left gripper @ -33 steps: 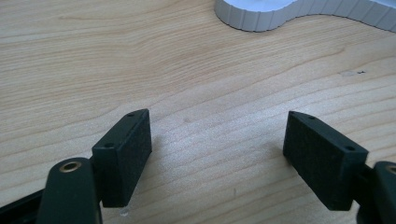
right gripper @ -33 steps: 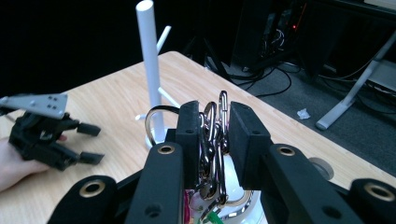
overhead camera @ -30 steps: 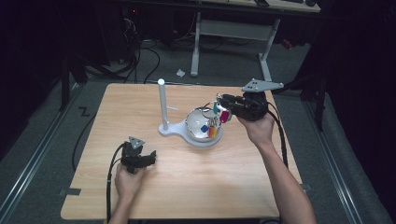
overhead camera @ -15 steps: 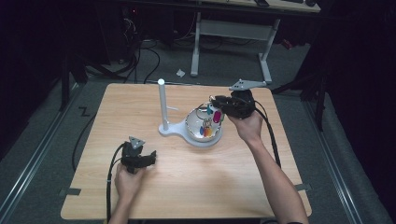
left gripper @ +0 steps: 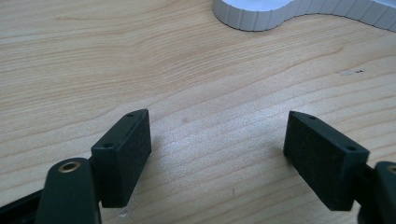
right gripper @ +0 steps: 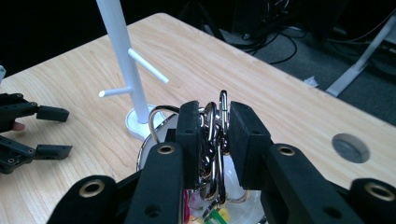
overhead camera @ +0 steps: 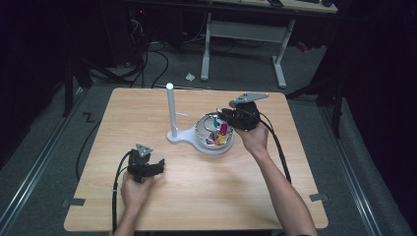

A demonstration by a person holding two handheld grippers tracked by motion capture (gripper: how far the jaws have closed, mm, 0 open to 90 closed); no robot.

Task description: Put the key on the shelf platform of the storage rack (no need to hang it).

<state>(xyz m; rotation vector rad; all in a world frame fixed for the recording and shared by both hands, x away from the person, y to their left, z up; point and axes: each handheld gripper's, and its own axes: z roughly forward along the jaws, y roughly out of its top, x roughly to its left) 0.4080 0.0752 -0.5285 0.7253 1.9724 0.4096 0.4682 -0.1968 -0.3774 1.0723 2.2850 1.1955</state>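
Observation:
Over a metal bowl (overhead camera: 199,129) my right gripper (overhead camera: 224,118) is shut on a bunch of silver metal clips (right gripper: 216,122). The clips stand upright between the jaws, with wire loops hanging down into the bowl (right gripper: 243,205). Small colourful pieces (overhead camera: 220,133) lie in the bowl. A white stand (overhead camera: 170,109) with short pegs (right gripper: 145,65) rises just left of the bowl. My left gripper (overhead camera: 158,165) rests low on the table at the front left, open, with bare wood between its jaws (left gripper: 217,144). It also appears in the right gripper view (right gripper: 52,131).
The stand's white ribbed base (left gripper: 280,11) lies ahead of the left gripper. A round hole (right gripper: 350,148) sits in the wooden tabletop (overhead camera: 206,196) near its far right corner. Cables trail from both grippers towards the front edge. Desk legs and cables stand on the floor beyond the table.
My right gripper has moved left and a little nearer with the clips, from beside the bowl to over it. The left gripper has stayed in place.

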